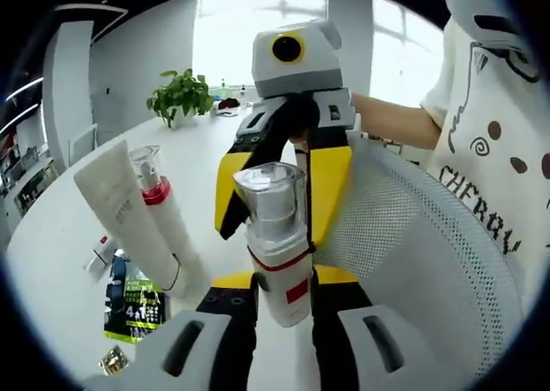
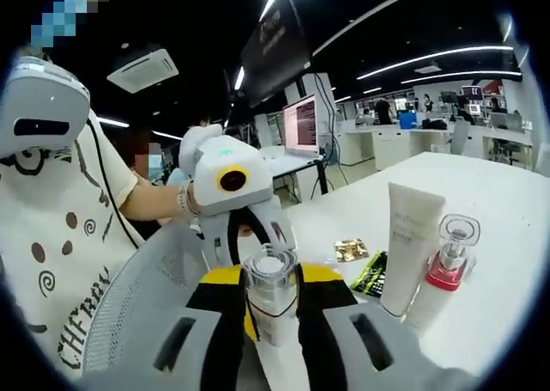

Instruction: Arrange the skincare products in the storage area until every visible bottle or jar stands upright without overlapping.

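- Holding: white pump bottle (image 1: 279, 253) is being gripped between both grippers, left gripper (image 1: 284, 322) and right gripper (image 2: 271, 331) closed on it, near the mesh basket (image 1: 421, 236).
- Being advised: bottle kept vertical, lowered beside standing tube (image 1: 129, 215) and red-collared bottle (image 1: 163, 210), untouching.

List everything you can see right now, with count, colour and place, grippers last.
Held bottle: 1, white with clear cap and red band, upright between both grippers.
Tube: 1, cream white, standing on the table beside the pump bottle.
Pump bottle: 1, white with red collar and clear cap, leaning against the tube.
Sachets: a few, dark green and gold, flat on the table.
Basket: 1, white mesh, by the person.
Plant: 1, green, far end of the table.
Table: 1, white.
Left gripper: yellow and black, around the held bottle.
Right gripper: same, around it too.
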Demonstrator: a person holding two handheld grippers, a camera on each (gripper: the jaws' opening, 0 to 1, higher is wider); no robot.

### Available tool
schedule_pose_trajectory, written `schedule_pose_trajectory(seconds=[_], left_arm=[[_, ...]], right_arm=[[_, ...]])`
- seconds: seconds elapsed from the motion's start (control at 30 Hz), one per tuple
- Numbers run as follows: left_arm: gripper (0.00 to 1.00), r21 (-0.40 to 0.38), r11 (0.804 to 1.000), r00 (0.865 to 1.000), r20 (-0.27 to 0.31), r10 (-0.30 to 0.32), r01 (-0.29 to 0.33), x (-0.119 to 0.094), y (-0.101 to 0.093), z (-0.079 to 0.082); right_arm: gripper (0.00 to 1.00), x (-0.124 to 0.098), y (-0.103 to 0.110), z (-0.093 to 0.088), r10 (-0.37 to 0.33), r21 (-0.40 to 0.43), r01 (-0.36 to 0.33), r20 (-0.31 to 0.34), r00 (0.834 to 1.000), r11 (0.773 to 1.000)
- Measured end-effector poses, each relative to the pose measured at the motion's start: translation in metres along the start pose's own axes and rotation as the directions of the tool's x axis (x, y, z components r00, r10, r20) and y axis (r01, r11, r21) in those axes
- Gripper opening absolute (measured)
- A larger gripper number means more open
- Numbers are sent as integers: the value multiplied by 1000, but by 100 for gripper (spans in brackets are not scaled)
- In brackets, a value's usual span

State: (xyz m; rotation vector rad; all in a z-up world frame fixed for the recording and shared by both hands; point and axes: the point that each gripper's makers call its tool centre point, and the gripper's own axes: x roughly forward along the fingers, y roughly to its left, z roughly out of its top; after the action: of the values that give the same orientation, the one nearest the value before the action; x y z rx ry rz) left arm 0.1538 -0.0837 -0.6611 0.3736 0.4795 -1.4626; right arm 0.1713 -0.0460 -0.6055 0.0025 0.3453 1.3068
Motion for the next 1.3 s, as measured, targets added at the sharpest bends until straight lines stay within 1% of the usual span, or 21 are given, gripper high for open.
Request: schedule_pose_trajectory(seconds=[0.07,0.13,0.2,0.23,0.27,0.3,0.4,0.43,0.5,0.53,0.6,0.63,0.73,0.8,0.93,1.0,1.07,1.2,1.3], left_arm=[[22,-2,1000,1000,4,6,-6,2,2,1],[21,-23,999,1000,8,29,-29,6,6,4],[21,-27,999,999,11,40,-40,8,7,6],[21,-41,997,998,15,67,-67,11,11,8],[21,-43,996,997,15,73,-72,11,12,8],[21,-49,994,995,15,103,-102,12,17,8],[21,-72,988,990,17,137,-136,16,26,9],[21,-77,987,990,14,142,-141,18,30,9],[21,-82,985,988,4,154,-153,20,34,6],[21,-85,983,987,-6,162,-162,21,34,5],[21,-85,980,983,-26,179,-181,24,37,0],[21,-91,979,983,-38,182,-184,26,39,-2],[21,-98,976,980,-55,190,-195,29,42,-4],[21,-107,973,978,-65,198,-205,31,46,-4],[21,-117,968,973,-84,213,-222,35,52,-6],[21,-143,966,976,-82,203,-214,37,53,-6],[21,-173,961,976,-76,206,-216,37,56,-4],[21,-185,956,973,-81,215,-226,39,58,-6],[21,-172,957,972,-82,221,-233,38,58,-8]], right_arm=[[23,0,-2,0,-10,6,10,4,1000,1000],[23,0,-8,1,-47,24,46,8,999,999],[23,-1,-12,1,-70,34,70,9,997,997],[23,-2,-15,1,-91,35,90,13,996,995],[23,-3,-19,1,-114,38,113,16,993,993],[24,-5,-23,0,-145,53,144,14,989,988],[32,-9,-37,-10,-223,73,224,-20,975,972],[33,-9,-39,-11,-232,71,233,-23,972,970],[30,-11,-40,-12,-245,86,246,-23,969,965],[29,-12,-41,-11,-258,97,257,-9,966,961],[29,-13,-42,-10,-268,114,267,-5,963,957],[28,-14,-45,-10,-288,121,287,-6,958,950],[27,-16,-50,-10,-311,117,310,-7,950,944],[26,-15,-51,-10,-309,120,307,-5,951,944],[25,-15,-59,-12,-339,118,339,-16,940,933],[24,-16,-62,-11,-349,121,347,-7,937,930],[24,-17,-65,-9,-359,126,355,5,933,926],[22,-16,-70,-10,-368,131,366,-7,930,921],[20,-15,-71,-10,-369,126,368,-13,929,921]])
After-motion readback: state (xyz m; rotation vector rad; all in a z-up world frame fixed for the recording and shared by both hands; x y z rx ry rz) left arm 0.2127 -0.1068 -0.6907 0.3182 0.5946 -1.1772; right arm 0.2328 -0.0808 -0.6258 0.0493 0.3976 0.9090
